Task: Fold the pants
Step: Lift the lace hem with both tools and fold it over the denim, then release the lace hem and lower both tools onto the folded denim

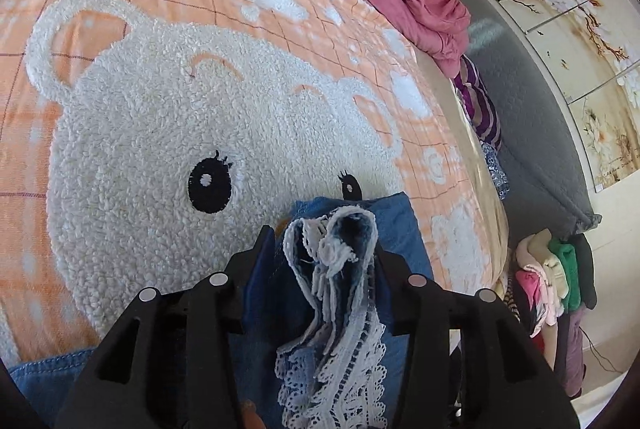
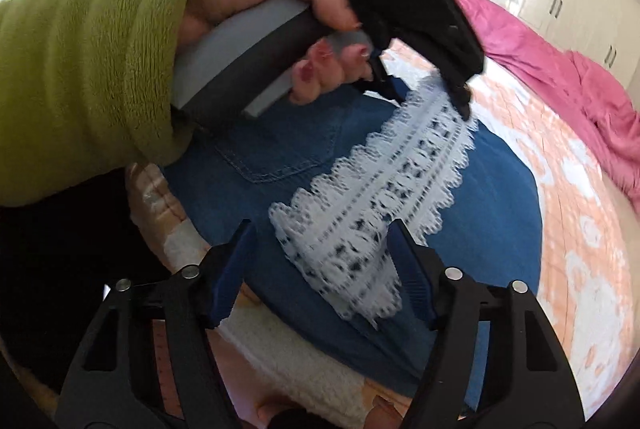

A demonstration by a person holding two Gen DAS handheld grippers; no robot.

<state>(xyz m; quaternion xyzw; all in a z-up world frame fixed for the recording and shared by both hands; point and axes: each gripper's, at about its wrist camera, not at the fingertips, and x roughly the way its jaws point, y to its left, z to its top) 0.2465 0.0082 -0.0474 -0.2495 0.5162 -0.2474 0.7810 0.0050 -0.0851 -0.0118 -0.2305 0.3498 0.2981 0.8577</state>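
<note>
Your left gripper (image 1: 326, 249) pinches the white lace hem (image 2: 372, 205) of the blue denim pants (image 2: 304, 149) lying on the bear-patterned orange blanket (image 1: 160, 109), the lace running lengthwise toward your open right gripper (image 2: 320, 253), which straddles it.

Lace (image 2: 372, 213) smeared by motion in the right wrist view, pattern unreadable. Near end of lace and lower part of pants (image 2: 304, 157) cut off behind right tongs (image 2: 320, 261). Left tongs (image 2: 460, 97) blurred there, tips merging into lace, grip impossible to judge. Sleeve (image 2: 88, 69) covering one corner of pants. In the left wrist view, pants (image 1: 396, 225) mostly hidden behind left tongs (image 1: 324, 249). Clothes pile (image 1: 556, 281) too small to sort.
</note>
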